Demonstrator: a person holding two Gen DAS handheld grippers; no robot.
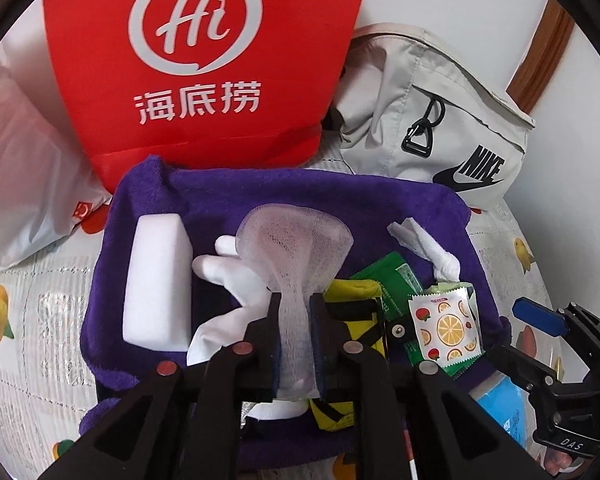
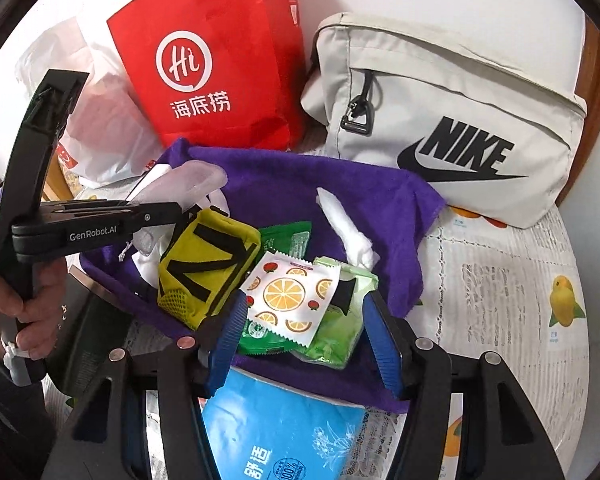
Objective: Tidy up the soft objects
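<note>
A purple towel (image 1: 300,196) is spread out with soft items on it. My left gripper (image 1: 296,316) is shut on the narrow stem of a white foam net sleeve (image 1: 296,240), whose wide end fans out above the fingers. Left of it lie a white sponge block (image 1: 156,280) and a white foam piece (image 1: 228,268). My right gripper (image 2: 306,340) is open, its blue pads on either side of an orange-print wipe packet (image 2: 292,300) and a green packet (image 2: 340,332) without touching them. A yellow-and-black pouch (image 2: 208,264) and a twisted white tissue (image 2: 348,224) lie nearby.
A red paper bag (image 1: 196,60), a grey Nike bag (image 2: 452,120) and a white plastic bag (image 1: 16,184) stand behind the towel. A blue tissue pack (image 2: 280,432) lies under my right gripper. A hand (image 2: 20,308) holds the left gripper. The tablecloth (image 2: 500,280) has a fruit print.
</note>
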